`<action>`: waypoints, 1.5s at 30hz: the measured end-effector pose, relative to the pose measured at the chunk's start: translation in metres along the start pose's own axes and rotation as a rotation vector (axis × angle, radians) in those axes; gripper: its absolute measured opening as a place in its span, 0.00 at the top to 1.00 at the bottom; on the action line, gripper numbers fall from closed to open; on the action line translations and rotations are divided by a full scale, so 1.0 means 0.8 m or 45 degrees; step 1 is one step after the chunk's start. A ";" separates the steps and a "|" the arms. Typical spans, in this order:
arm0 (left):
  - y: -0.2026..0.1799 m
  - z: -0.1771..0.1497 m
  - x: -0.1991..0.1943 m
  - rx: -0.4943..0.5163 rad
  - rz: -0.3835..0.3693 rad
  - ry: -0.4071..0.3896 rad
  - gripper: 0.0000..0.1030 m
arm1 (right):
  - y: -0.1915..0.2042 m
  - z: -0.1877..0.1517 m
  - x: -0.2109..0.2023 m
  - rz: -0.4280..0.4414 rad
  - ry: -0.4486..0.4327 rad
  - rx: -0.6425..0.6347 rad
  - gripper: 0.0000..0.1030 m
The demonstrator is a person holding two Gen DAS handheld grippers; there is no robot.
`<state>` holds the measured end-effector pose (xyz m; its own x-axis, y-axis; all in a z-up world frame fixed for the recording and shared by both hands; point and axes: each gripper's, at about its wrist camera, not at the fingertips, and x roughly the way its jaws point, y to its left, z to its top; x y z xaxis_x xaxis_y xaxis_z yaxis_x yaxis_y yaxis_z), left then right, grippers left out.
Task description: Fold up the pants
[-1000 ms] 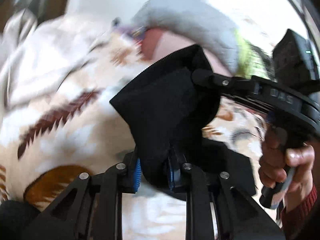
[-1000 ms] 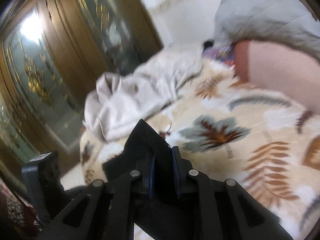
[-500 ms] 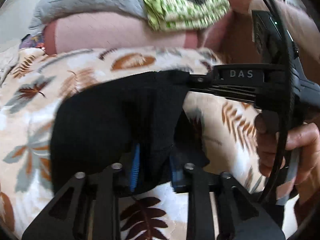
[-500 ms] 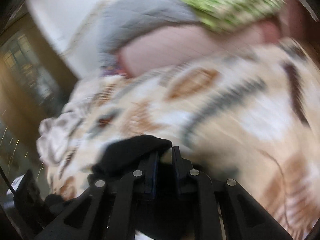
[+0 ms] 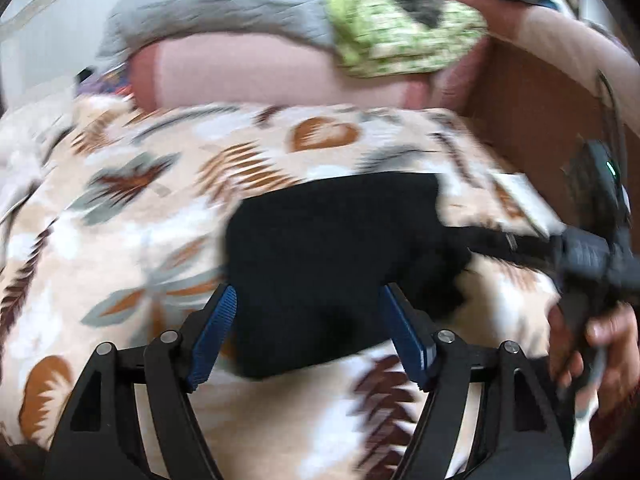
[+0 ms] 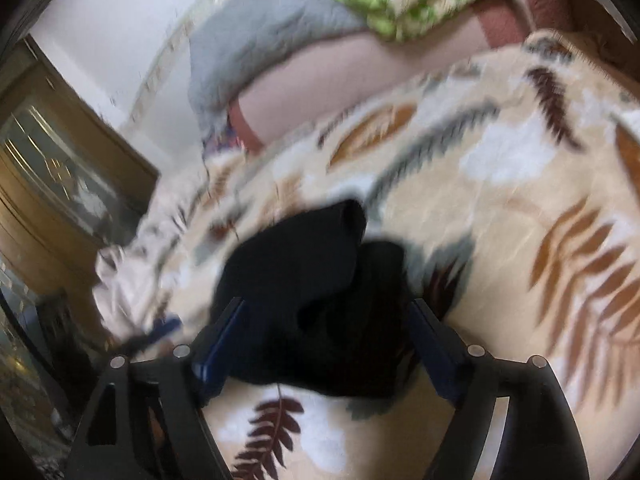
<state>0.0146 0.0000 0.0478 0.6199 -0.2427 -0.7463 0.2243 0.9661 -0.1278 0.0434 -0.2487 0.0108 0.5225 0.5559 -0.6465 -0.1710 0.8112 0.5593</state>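
Your bed (image 5: 120,216), spread with one leaf-patterned blanket (image 6: 520,208), carries the whole scene. At its head lie one pink bolster (image 5: 248,76), one grey quilt (image 5: 224,4) on top of that and one green-and-white folded cover (image 5: 404,40) beside the quilt. Against the bolster as landmark, the single pair of black pants (image 5: 336,256) rests on the blanket on your side of it, well apart from it, bunched into a compact, roughly folded slab. One pale crumpled garment (image 6: 132,264) sits off towards the wooden cabinet (image 6: 52,184), to the left of the bolster in the right wrist view.

The pants lie straight ahead of your left claw (image 5: 310,332), with their long axis across its line of sight, running from its left finger towards your right claw (image 5: 516,242). Both claws gape wide apart and grip nothing; the fabric sits between and just beyond the blue pads. From the right claw (image 6: 324,344), the cloth is heaped directly in front, a lobe of it pointing towards the bolster. Blur hides the exact edges. Neither hand looks clearly nearer; judged from here, the next move likely turns on that crosswise axis.

Count: two claws, one pants.
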 end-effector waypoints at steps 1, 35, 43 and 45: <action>0.011 0.001 0.004 -0.040 0.013 0.016 0.28 | 0.002 -0.002 0.010 -0.009 0.031 -0.002 0.63; -0.003 0.043 0.089 -0.044 0.110 0.093 0.21 | 0.023 0.033 0.051 -0.167 -0.050 -0.170 0.77; -0.007 0.043 0.097 -0.050 0.115 0.096 0.18 | 0.007 0.030 0.051 -0.105 -0.057 -0.089 0.75; -0.007 0.043 0.092 -0.057 0.120 0.083 0.18 | 0.017 0.027 0.036 -0.118 -0.068 -0.116 0.73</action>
<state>0.0847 -0.0264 0.0160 0.5862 -0.1453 -0.7970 0.1326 0.9877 -0.0826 0.0739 -0.2254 0.0107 0.5829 0.4695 -0.6632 -0.1937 0.8730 0.4477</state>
